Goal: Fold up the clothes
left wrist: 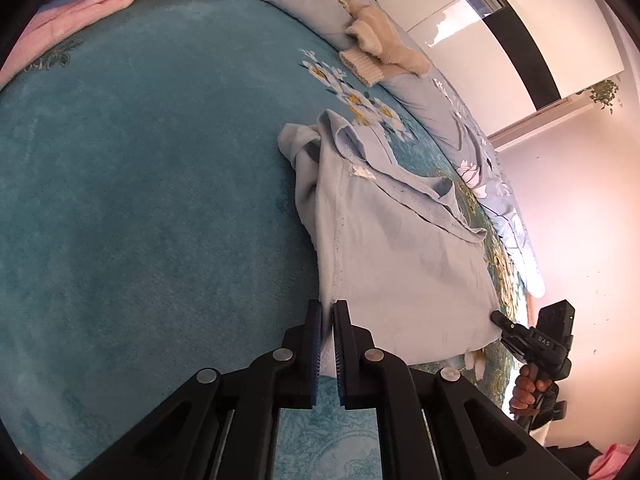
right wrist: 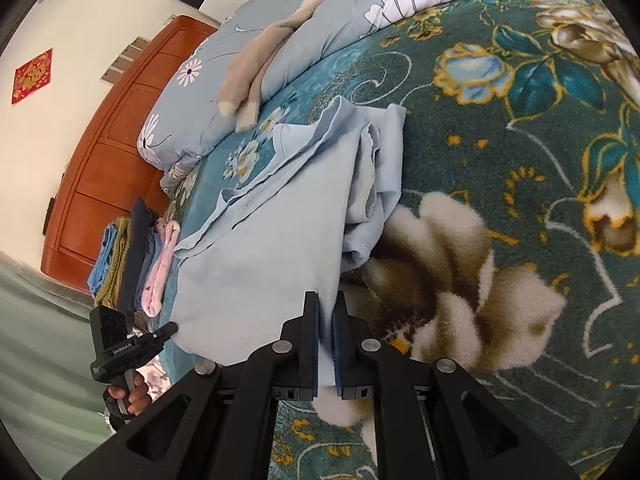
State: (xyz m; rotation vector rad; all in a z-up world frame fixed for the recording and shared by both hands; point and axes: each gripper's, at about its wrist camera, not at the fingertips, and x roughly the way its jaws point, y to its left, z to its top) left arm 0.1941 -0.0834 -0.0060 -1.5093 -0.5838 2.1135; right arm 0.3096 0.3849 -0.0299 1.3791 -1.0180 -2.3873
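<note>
A light blue garment (left wrist: 400,248) lies partly folded on a teal floral blanket (left wrist: 140,200). My left gripper (left wrist: 328,312) is shut on one near corner of its hem. My right gripper (right wrist: 326,304) is shut on the other near corner of the same garment (right wrist: 272,248). The right gripper also shows in the left wrist view (left wrist: 500,318) at the cloth's far corner, and the left gripper shows in the right wrist view (right wrist: 172,328). The garment's far end is bunched with a sleeve folded over.
A beige knit garment (left wrist: 380,52) lies on a rolled pale blue quilt (right wrist: 320,28) beyond the blanket. A stack of folded clothes (right wrist: 132,256) sits at the bed's edge by a wooden headboard (right wrist: 120,128). Pink cloth (left wrist: 72,12) lies at the far left.
</note>
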